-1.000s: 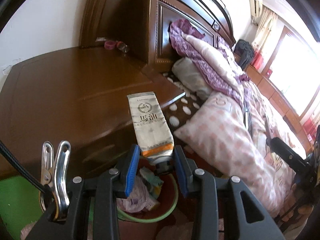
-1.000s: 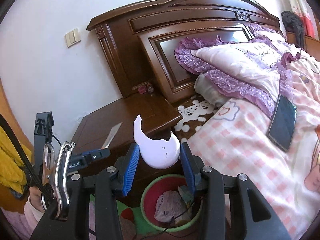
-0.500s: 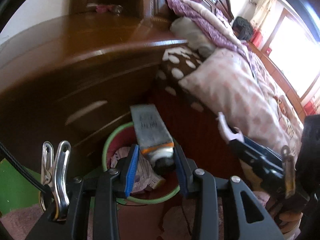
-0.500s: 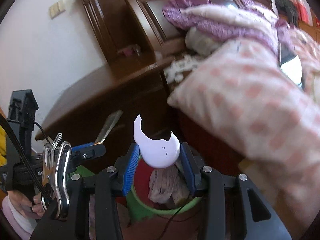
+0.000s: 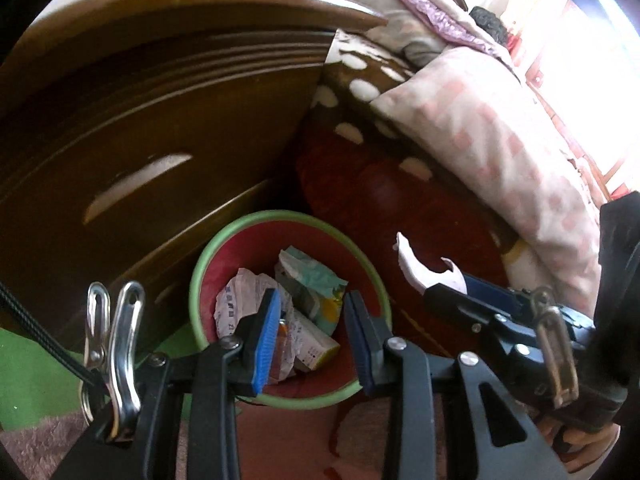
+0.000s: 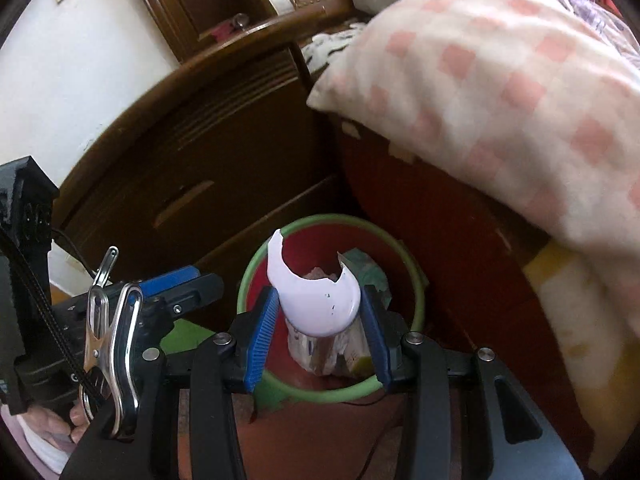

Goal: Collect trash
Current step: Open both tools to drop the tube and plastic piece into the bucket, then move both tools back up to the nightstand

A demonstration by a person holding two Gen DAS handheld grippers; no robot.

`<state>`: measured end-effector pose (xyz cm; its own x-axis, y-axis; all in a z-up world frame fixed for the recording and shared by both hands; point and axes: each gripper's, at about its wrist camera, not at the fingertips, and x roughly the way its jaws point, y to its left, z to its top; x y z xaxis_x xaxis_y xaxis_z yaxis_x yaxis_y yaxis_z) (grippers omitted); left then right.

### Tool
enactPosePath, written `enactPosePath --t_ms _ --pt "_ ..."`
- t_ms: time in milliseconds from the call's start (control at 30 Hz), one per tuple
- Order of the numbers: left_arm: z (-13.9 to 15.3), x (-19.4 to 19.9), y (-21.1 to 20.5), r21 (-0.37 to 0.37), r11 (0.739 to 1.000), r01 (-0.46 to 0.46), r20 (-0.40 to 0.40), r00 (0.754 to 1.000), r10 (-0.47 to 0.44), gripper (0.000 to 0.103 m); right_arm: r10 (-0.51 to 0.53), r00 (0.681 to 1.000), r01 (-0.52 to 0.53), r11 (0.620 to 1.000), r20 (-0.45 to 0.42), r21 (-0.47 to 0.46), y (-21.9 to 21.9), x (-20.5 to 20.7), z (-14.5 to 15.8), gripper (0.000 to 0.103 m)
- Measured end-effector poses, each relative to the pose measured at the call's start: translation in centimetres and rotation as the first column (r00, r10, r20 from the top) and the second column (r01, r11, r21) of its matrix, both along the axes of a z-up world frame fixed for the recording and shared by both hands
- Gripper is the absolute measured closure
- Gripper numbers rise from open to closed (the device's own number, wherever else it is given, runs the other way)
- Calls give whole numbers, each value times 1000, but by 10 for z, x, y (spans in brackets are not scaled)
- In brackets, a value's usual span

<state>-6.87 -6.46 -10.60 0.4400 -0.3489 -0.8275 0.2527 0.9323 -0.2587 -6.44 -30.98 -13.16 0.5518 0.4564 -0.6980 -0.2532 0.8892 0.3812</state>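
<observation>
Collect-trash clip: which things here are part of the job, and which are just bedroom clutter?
Part of the job:
- white broken shard, clamped in the right gripper
- green-rimmed bin
- crumpled paper and packets already in it

Just lying about:
- wooden nightstand
- pink checked quilt
- small items on the nightstand top

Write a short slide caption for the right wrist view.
Right gripper holds a broken white shell above the green-rimmed bin.

The reddish-brown floor point(image 5: 280, 436) carries a round green-rimmed red bin point(image 5: 208, 256), a green mat point(image 5: 32, 380) and, seemingly, a fuzzy rug point(image 5: 32, 444).
</observation>
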Motion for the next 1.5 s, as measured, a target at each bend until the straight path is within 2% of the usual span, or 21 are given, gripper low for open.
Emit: enactPosePath --t_ms 333,500,633,800,1133,1500 --pt "-10 4 -1 34 999 -10 -12 1000 10 69 29 999 -29 1000 -42 -12 15 14 -20 60" --pt "-11 4 1 48 999 -24 -10 1000 25 68 28 999 -28 1000 -25 10 17 16 -19 59" --pt "-9 3 2 55 998 -31 -2 1000 31 67 33 999 -33 999 1 27 14 11 -17 46" --pt "-6 0 3 67 997 -28 7 1000 27 66 42 998 -44 997 37 58 9 5 -9 46" --pt "31 -15 2 57 998 -7 62 998 4 66 84 989 -94 993 123 76 11 -15 16 46" --pt "67 -28 9 51 999 -17 100 995 12 66 56 973 -84 990 222 117 1 -40 60 46"
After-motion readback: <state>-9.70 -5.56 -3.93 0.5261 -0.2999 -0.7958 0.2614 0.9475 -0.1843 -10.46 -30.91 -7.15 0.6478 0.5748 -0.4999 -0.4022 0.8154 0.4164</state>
